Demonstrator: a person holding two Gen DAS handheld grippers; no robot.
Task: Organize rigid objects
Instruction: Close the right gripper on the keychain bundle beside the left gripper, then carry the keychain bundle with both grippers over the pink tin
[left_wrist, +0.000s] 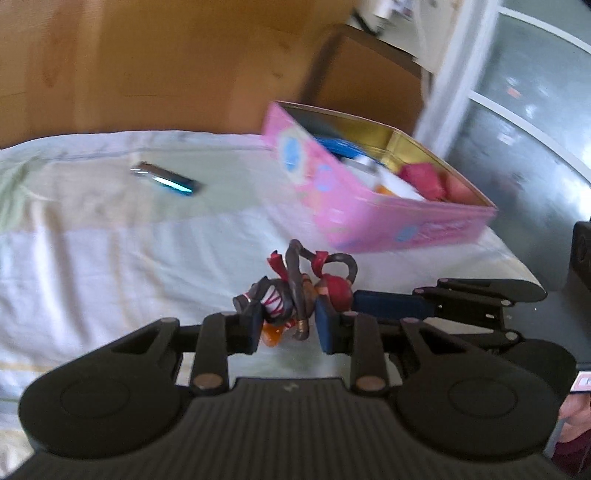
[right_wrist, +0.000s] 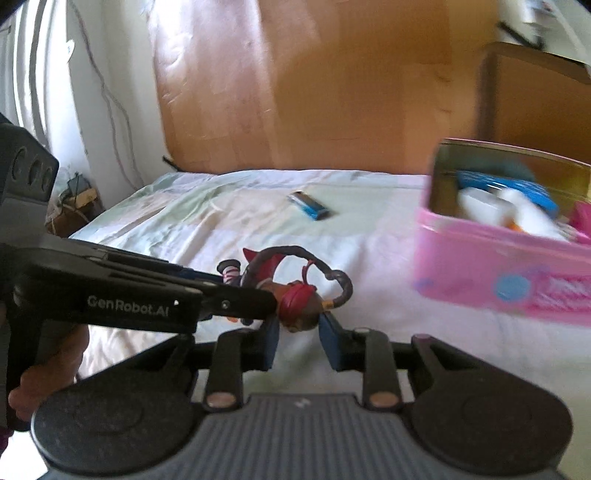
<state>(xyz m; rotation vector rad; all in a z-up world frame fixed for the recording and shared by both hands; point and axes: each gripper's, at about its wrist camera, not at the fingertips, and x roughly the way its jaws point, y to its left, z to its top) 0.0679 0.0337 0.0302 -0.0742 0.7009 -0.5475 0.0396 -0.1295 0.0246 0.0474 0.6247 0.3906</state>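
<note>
Two tools meet on one toy figure (left_wrist: 295, 291): left tool (left_wrist: 286, 321) grips its body, right tool (right_wrist: 297, 328) its head; pink tin (left_wrist: 369, 206) at two o'clock.

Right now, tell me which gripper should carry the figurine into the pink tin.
Right, probably. The right gripper brackets the figurine at its head and sits nearer the pink tin; the left gripper is on the far side.
</note>
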